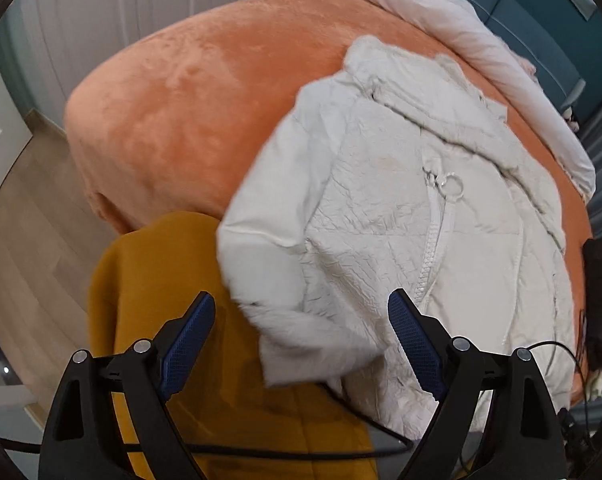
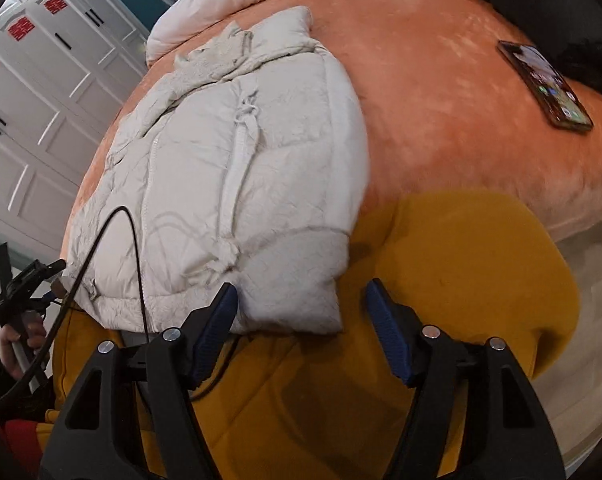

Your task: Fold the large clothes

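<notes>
Layout from my right claw: the jacket point(image 2: 229, 184) lies on the bed point(image 2: 441, 128) at 11 o'clock, its sleeve point(image 2: 293, 284) overhanging the near edge. The phone point(image 2: 545, 84) lies at 2 o'clock, the duvet point(image 2: 237, 0) behind the jacket at 12.

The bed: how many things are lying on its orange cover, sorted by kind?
Puffer jackets: 1, the white jacket
Mustard-yellow garments: 1, the yellow garment draped at the near edge
Duvets: 1, the pale pink duvet at the far side
Phones: 1, the smartphone
Total: 4
</notes>
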Demonstrator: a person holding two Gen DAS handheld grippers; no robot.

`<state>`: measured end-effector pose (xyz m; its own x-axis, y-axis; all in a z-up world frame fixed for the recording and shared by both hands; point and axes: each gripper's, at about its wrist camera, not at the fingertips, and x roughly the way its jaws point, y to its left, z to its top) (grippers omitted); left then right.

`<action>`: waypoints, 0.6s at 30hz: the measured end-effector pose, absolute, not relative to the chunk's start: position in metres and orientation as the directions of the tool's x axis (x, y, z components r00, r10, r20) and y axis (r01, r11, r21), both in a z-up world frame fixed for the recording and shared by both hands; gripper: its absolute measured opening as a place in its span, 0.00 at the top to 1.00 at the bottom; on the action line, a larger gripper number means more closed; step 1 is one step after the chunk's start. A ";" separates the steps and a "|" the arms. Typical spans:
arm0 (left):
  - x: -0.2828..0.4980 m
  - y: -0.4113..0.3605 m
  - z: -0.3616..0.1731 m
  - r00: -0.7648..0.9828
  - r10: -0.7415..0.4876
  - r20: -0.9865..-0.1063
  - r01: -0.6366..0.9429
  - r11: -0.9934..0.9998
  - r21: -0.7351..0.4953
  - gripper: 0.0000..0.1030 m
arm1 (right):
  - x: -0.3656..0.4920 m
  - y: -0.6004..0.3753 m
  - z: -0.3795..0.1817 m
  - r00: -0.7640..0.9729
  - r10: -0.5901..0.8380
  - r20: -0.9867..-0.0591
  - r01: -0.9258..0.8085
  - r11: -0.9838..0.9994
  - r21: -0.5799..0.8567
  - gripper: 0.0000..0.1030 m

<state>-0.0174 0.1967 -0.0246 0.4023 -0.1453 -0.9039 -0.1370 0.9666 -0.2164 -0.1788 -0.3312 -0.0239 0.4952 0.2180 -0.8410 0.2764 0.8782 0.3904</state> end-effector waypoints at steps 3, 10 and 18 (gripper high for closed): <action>-0.010 0.197 -0.039 0.392 -0.140 -0.909 -0.150 0.965 -0.213 0.17 | -0.169 -0.334 -0.029 0.483 0.250 -0.839 0.285 0.861 0.421 0.33; -0.010 0.195 -0.033 0.418 -0.195 -0.887 -0.109 0.959 -0.262 0.79 | -0.167 -0.327 -0.028 0.500 0.277 -0.820 0.232 0.870 0.435 0.81; -0.006 0.188 0.071 0.618 -0.386 -0.685 0.094 0.901 -0.423 0.93 | -0.173 -0.315 0.060 0.745 0.158 -0.648 0.114 0.927 0.356 0.87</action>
<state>-0.0065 0.1881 0.0708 0.6176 -0.3859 -0.6853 0.0936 0.9012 -0.4231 -0.1730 -0.3151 0.0601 0.7447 0.1578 -0.6485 0.1139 0.9273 0.3565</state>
